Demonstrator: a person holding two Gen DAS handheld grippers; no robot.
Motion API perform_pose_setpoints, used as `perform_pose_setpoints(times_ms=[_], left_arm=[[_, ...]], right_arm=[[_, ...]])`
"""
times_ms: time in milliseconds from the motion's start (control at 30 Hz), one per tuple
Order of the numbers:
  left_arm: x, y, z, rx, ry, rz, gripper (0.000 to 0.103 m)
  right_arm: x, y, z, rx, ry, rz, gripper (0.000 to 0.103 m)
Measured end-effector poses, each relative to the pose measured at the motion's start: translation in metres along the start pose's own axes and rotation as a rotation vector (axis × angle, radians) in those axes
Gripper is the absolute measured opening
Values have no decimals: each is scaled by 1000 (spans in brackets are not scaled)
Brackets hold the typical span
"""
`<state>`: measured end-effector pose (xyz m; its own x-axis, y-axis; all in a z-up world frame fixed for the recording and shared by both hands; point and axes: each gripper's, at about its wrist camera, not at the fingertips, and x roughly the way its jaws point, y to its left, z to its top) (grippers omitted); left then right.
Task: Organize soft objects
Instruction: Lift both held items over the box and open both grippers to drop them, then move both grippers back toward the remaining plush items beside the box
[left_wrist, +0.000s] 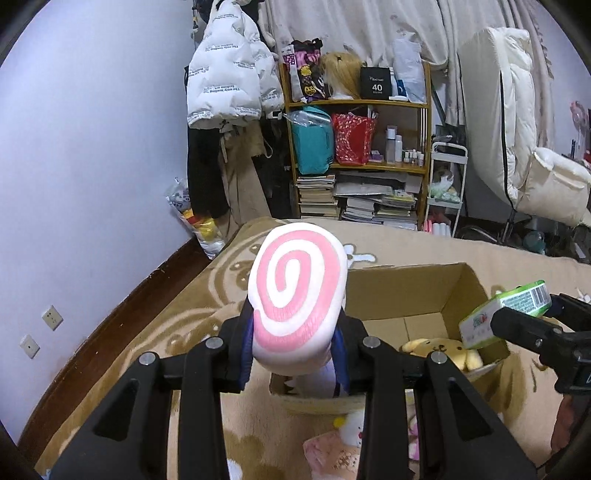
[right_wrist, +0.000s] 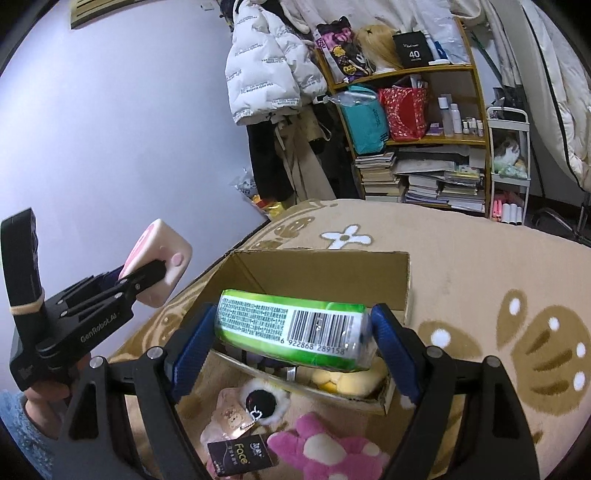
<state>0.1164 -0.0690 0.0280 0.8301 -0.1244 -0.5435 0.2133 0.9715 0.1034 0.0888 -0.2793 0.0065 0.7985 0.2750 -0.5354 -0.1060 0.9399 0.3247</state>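
My left gripper (left_wrist: 295, 354) is shut on a white soft cushion with a pink spiral (left_wrist: 295, 299), held above the near left corner of an open cardboard box (left_wrist: 406, 288). It also shows in the right wrist view (right_wrist: 162, 258). My right gripper (right_wrist: 291, 332) is shut on a green tissue pack with a barcode (right_wrist: 291, 328), held over the box (right_wrist: 325, 269); the pack shows at the right of the left wrist view (left_wrist: 506, 314). A yellow plush (left_wrist: 443, 350) lies in the box.
The box stands on a beige patterned blanket (right_wrist: 480, 266). In front of it lie a pink plush (right_wrist: 325, 450), a black-and-white fluffy item (right_wrist: 262, 402) and a black "Face" packet (right_wrist: 240, 458). A full bookshelf (left_wrist: 358, 147) and hanging coats (left_wrist: 229, 74) stand behind.
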Motion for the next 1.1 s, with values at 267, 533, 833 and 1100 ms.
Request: perform_pose_setpoints(times_ms=[267,533,833,1100], left_arm=[[37,-15,-7,32,94,-48,36],[60,-24,-22,61,180,-69,45],[44,-21,-22,77,146,-38,82],[25,-8,-21,53,135,17,94]], right_arm=[[27,-4,-5,-17,39,-18,88],[41,-9,-11,-24,83,-48,89],[39,-11,-11,-9,96,-47,102],[16,-2,-6,-17,58,-59,103]])
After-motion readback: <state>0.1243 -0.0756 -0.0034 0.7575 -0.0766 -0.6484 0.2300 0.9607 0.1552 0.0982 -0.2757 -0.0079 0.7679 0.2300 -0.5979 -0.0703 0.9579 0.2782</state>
